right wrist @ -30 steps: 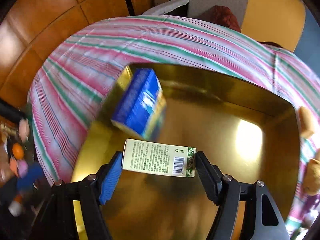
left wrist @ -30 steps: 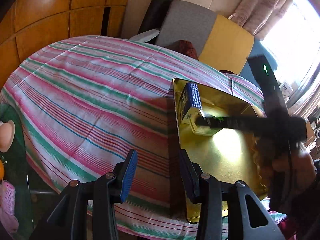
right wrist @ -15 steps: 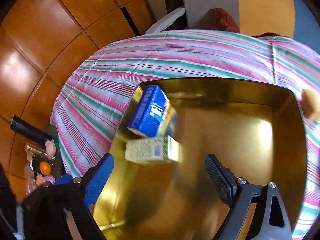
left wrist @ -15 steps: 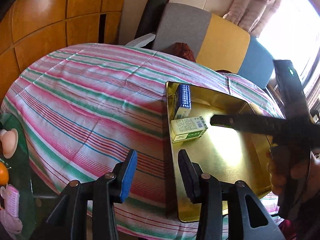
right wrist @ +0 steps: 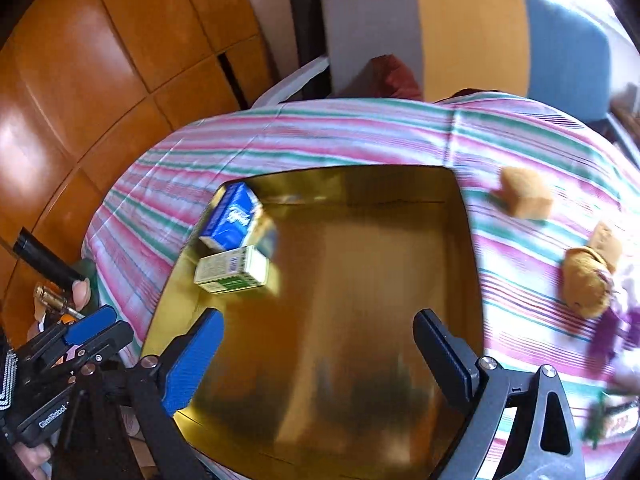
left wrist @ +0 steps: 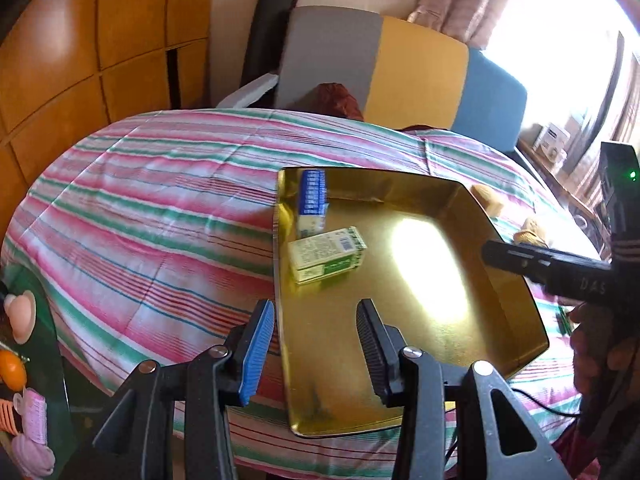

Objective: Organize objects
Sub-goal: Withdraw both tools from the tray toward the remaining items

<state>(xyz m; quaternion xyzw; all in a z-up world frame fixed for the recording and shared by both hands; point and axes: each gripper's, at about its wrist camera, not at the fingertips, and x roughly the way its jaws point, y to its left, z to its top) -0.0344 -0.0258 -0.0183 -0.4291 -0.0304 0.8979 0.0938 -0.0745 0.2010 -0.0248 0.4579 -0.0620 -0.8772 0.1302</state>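
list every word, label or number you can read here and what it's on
"GiraRobot", roughly, since the small print is soft: white lettering on the body of the left gripper.
"DAS": pale letters on the dark body of the right gripper, cut off.
Blue box: white script logo, too blurred to read.
Green and white box: barcode and fine print, too small to read.

Sunlit window (left wrist: 560, 40), wooden panelled wall (left wrist: 80, 60), colour-block chair (left wrist: 400, 72).

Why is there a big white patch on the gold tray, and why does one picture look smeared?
Left wrist view: window light glares off the gold tray floor. Right wrist view: motion blur smears the blue box and the brown toys; fisheye bends the table edge.
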